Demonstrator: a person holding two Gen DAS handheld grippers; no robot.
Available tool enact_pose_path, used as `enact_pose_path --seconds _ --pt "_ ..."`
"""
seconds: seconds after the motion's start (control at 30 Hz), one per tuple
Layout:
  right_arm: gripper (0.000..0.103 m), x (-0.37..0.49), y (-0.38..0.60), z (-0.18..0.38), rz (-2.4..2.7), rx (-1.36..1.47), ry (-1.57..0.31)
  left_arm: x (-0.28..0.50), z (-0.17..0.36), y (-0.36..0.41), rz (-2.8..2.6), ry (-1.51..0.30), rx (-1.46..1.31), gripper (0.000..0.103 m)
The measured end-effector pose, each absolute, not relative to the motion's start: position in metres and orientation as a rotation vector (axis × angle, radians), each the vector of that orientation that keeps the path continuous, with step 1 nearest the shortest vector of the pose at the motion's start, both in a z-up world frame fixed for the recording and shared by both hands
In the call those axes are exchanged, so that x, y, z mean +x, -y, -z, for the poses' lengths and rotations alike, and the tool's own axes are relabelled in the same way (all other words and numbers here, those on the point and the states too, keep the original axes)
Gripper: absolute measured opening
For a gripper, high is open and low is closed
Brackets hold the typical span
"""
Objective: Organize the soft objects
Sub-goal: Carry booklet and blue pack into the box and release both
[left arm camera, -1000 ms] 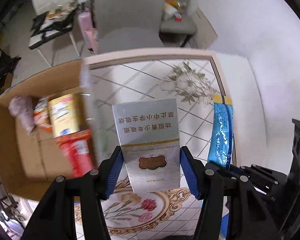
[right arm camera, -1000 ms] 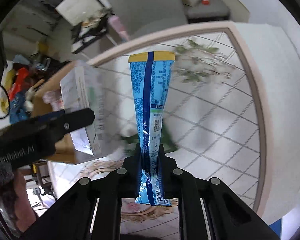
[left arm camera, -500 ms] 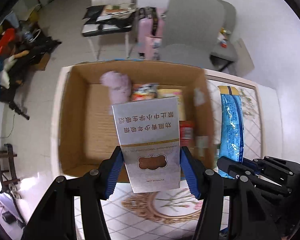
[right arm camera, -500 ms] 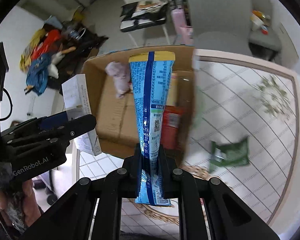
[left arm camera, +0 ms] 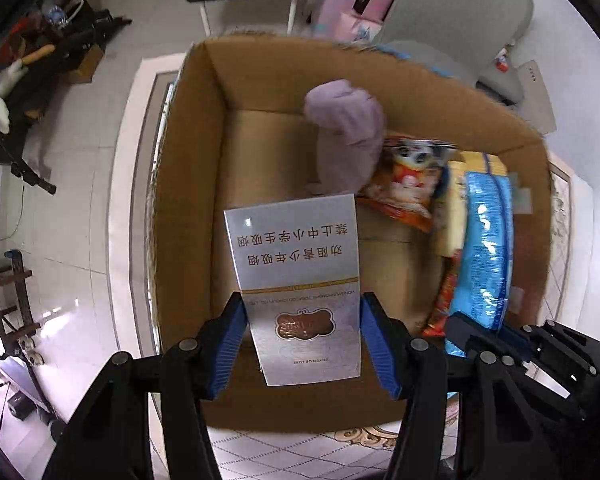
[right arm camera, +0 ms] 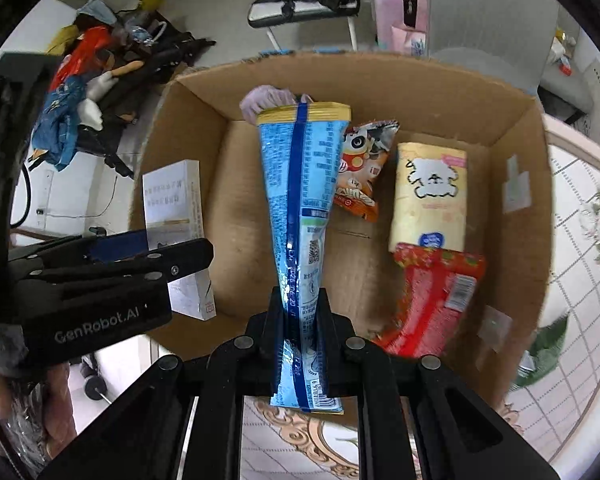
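One green packet (right arm camera: 540, 354) outside box (right arm camera: 380, 76).

Black tongs (left arm camera: 302, 340), blue pads (left arm camera: 230, 344)

One cardboard box (right arm camera: 524, 128), four snack packets, one silver carton (left arm camera: 300, 280), one lilac plush (left arm camera: 346, 120), two grippers.

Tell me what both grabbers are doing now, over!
Left gripper shut on silver box. Right gripper shut on blue packet. Both above cardboard box; snacks already inside, bare floor at its left.
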State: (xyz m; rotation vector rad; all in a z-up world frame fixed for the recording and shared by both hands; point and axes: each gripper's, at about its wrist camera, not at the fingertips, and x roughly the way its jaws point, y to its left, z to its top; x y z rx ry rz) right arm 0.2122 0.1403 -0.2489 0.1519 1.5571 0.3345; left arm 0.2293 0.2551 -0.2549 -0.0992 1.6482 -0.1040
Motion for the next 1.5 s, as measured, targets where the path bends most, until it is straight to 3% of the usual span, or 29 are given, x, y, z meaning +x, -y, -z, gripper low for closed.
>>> enact_pose_path --seconds 0.23,0.3,0.33,0.4,0.43,0.47,0.53,0.73,0.8,1.03,1.13,1.23,1.5 --pt "0.016 0.227 -0.141 0.282 -0.307 0.174 -1.617 0.239 0.277 -0.260 0.094 -1.679 -0.091 0.056" --pt "0.022 0.230 -0.141 0.289 -0.301 0.150 -1.635 0.241 0.280 -0.257 0.097 -1.682 -0.075 0.056" --pt "0.030 0.230 -0.140 0.290 -0.296 0.144 -1.633 0.241 0.281 -0.256 0.092 -1.687 -0.066 0.056" --pt "0.056 0.231 -0.139 0.291 -0.297 0.138 -1.630 0.239 0.283 -0.255 0.085 -1.699 -0.062 0.056" --pt "0.075 0.232 -0.139 0.290 -0.300 0.145 -1.624 0.239 0.284 -0.255 0.091 -1.703 -0.069 0.056" --pt "0.078 0.232 -0.139 0.288 -0.293 0.128 -1.616 0.238 0.284 -0.255 0.092 -1.706 -0.081 0.056" --pt "0.078 0.232 -0.138 0.284 -0.281 0.116 -1.606 0.238 0.283 -0.256 0.086 -1.706 -0.107 0.067" --pt "0.078 0.225 -0.119 0.271 -0.201 0.046 -1.594 0.227 0.268 -0.264 0.075 -1.668 -0.147 0.070" --pt "0.078 0.221 -0.113 0.267 -0.178 0.032 -1.590 0.224 0.259 -0.267 0.072 -1.643 -0.153 0.081" --pt "0.078 0.199 -0.107 0.239 -0.157 0.003 -1.557 0.199 0.218 -0.263 0.064 -1.542 -0.149 0.083" --pt "0.081 0.187 -0.099 0.218 -0.150 0.003 -1.520 0.188 0.200 -0.258 0.049 -1.489 -0.118 0.098" --pt "0.090 0.175 -0.091 0.198 -0.146 0.013 -1.479 0.177 0.177 -0.258 0.041 -1.435 -0.105 0.099" --pt "0.093 0.135 -0.080 0.154 -0.139 0.032 -1.399 0.142 0.131 -0.247 0.037 -1.354 -0.078 0.099"
